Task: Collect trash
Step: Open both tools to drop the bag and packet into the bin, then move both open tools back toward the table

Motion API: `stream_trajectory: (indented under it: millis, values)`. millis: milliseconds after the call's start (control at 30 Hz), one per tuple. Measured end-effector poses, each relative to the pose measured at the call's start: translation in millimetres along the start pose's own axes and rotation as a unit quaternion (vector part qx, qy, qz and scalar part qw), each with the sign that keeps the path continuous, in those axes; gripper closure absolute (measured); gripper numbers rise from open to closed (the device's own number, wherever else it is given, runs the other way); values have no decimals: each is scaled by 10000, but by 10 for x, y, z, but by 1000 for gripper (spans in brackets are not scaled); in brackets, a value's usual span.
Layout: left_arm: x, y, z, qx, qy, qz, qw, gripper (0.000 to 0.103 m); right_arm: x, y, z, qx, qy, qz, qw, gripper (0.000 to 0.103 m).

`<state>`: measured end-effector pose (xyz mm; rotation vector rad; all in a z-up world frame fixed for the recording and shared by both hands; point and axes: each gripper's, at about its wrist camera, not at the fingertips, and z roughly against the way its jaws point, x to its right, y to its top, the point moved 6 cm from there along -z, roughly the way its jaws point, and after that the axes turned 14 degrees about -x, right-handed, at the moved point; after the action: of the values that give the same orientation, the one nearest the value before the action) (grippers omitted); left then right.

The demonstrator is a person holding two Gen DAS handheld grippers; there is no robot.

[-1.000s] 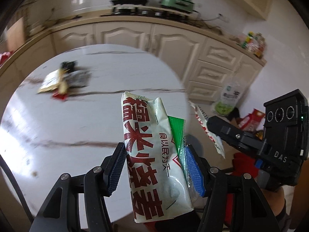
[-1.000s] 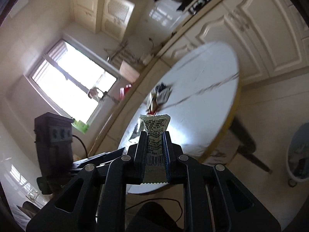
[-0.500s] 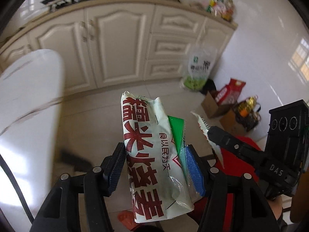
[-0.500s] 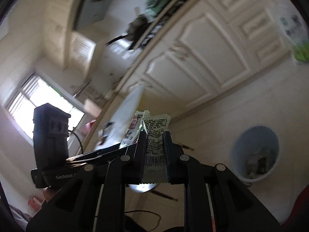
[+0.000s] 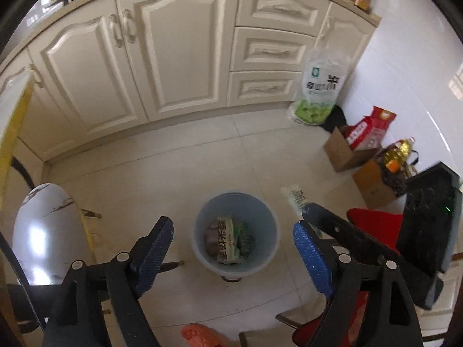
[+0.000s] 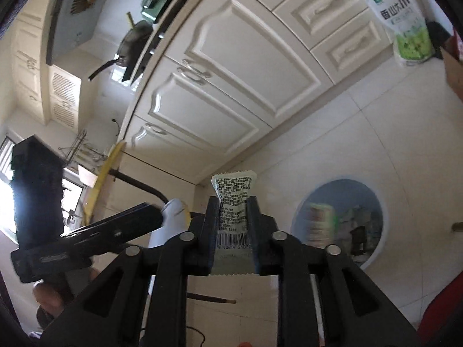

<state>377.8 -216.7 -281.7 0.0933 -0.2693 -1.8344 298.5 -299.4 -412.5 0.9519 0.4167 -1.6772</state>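
Observation:
A pale blue trash bin (image 5: pixel 202 231) stands on the tiled floor right below my left gripper (image 5: pixel 231 228). Its jaws are opening wide with nothing between them. The big white wrapper with red letters (image 5: pixel 227 243) lies inside the bin among other wrappers. My right gripper (image 6: pixel 233 202) hovers left of the bin (image 6: pixel 373 202). Its jaws are opening slightly, and a small green-white wrapper with a barcode (image 6: pixel 233 199) still stands between the pads, touching both. In the left wrist view that wrapper (image 5: pixel 295 198) sticks out just right of the bin's rim.
Cream cabinets (image 5: pixel 173 57) line the back. A rice bag (image 5: pixel 319 89), cardboard boxes (image 5: pixel 341 156) and an oil bottle (image 5: pixel 400 153) crowd the right corner. A red stool (image 5: pixel 373 222) sits near right, a yellow-edged table (image 5: pixel 11 133) at left, an orange slipper (image 5: pixel 199 335) below.
Both grippers swung from the table down to the bin. The left one let go of the big wrapper, which now lies in the bin. The right still carries its small wrapper.

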Motion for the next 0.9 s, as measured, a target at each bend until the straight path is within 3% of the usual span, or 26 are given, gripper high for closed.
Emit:
stream_trajectory:
  millis: [100,200,233,300,400,600,733,900]
  values:
    - [110,-203,137,98,103,-54,9999,21,-6,-11,-78,-134,-19,-18,9999,62]
    - [164,-468,407,323,215,-124,9992,20,-117,-91,9,-99,-208,52,9997,28]
    - [174,-596,526,413,180,-143,9989,20,-170,-119,48,-94,-246,108,9996,22]
    - [164,-789,749,613,109,-160,9979,18,-311,-206,187,-52,-536,224,9983,21]
    - [85,-1114,1074,906,135,-236,9955,16,-564,-353,417,93,-999,448,9939,3]
    - [-255,-1937,1839,1528,259,-233,9876,15,-1345,-743,931,582,-1679,1058,9784,0]
    - [-474,-2514,2343,1996,313,-230,9791,7,-1968,-926,1181,900,-1838,1490,9674,0]
    - [-912,-3374,2847,2479,384,16,9680,7,-2801,-1195,1309,1201,-2083,2165,9462,0]
